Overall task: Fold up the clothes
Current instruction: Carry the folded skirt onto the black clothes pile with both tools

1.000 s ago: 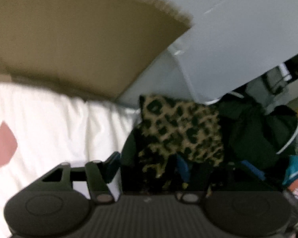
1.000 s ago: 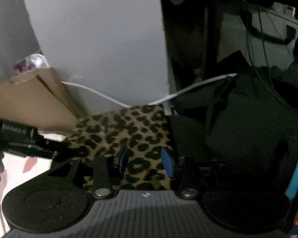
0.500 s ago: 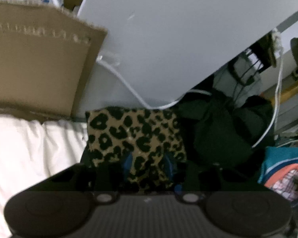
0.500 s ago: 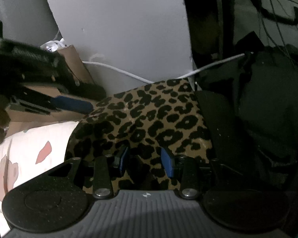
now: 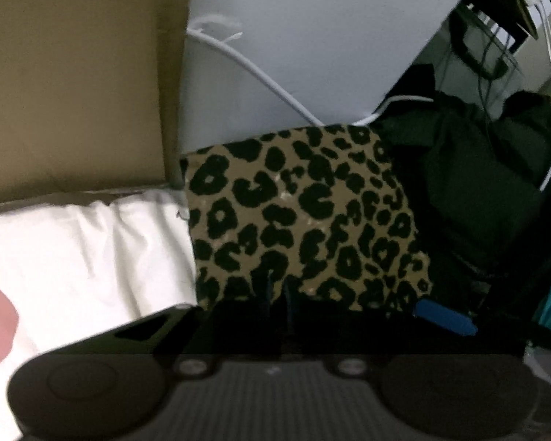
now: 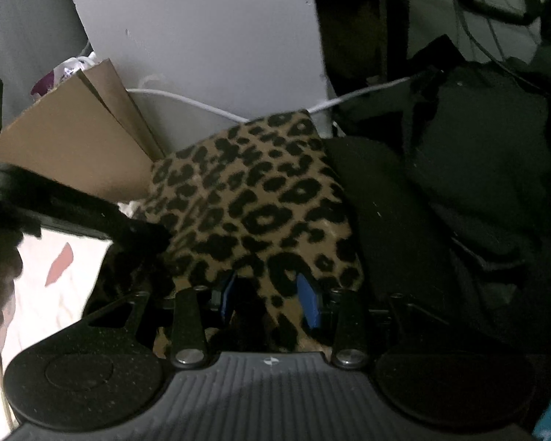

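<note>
On my left gripper (image 5: 277, 296) the two blue fingers are drawn nearly together on the near hem of the leopard-print cloth (image 5: 305, 217), so I read that as a pinch. On my right gripper (image 6: 270, 299) the blue fingertips (image 6: 227, 296) stand apart with the same hem lying between them; whether the pads bite the fabric I cannot tell. The cloth itself looks like a compact rectangle, its edges fairly straight, lying on dark garments (image 6: 459, 198) at the far side of the white bedding (image 5: 84, 253), with its far edge almost against the grey panel (image 5: 312, 36) and over the white cable (image 5: 275, 88). That fits either a folded piece being set down on the pile or one being taken up from it, so I will name risks only. The worst is uneven grip: if one side holds and the other slips, the cloth would swing and the layers fall open. I judge the fabric soft and a little thick, so a pinch that catches only the top layer would peel it apart. The cable could snag on the far edge, and the cardboard flap (image 5: 73, 84) crowds the left corner and could drag it askew.
</note>
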### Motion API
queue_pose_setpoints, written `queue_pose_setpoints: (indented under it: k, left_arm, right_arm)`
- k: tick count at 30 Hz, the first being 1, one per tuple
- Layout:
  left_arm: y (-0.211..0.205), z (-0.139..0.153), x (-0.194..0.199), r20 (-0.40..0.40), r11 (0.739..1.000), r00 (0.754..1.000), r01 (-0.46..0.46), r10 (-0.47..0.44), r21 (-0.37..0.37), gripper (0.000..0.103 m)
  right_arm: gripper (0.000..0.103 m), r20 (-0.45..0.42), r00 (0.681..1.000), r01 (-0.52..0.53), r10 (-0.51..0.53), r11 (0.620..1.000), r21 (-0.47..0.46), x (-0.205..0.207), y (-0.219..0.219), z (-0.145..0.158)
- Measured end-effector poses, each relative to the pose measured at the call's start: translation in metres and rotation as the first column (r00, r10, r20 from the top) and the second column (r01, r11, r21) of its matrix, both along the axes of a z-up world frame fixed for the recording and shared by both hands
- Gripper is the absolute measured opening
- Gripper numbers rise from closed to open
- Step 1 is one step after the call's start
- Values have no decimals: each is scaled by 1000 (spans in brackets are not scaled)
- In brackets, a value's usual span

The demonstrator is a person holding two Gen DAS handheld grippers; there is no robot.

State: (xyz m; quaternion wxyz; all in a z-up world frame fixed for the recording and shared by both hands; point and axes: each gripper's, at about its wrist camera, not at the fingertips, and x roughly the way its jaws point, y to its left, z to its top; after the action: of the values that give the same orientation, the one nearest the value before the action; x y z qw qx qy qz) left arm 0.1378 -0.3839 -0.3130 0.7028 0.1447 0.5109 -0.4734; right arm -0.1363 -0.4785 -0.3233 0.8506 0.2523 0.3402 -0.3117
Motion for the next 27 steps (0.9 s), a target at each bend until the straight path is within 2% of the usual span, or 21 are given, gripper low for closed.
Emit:
queue_pose_setpoints:
  k: [5, 11, 15, 18, 22, 27]
  left_arm:
    - [5, 9, -3, 81, 998, 995, 56, -57, 19, 9]
    - [-1, 37, -11, 148, 993, 983, 114, -109, -30, 10]
    - [-11, 47, -25, 160, 984, 976, 163, -151, -66, 14]
    - [-19, 44, -37, 166, 977, 969, 199, -185, -73, 23]
    - [-24, 31, -40, 123, 980, 976, 190, -181, -66, 23]
    - [-28, 8, -45, 146, 975, 964, 219, -222, 40, 27]
  right_arm:
    - [42, -19, 999, 41, -41, 999, -4, -30, 5, -2]
    - [43, 63, 995, 80, -78, 996, -27, -48, 12, 25]
    - [43, 85, 995, 62, -58, 997, -42, -35, 15, 33]
    - [43, 103, 994, 47, -43, 998, -38, -21, 15, 34]
    - [42, 94, 995, 33, -31, 999, -20, -5, 15, 26]
    - [42, 49, 999, -11, 11, 1000, 11, 6, 28, 8]
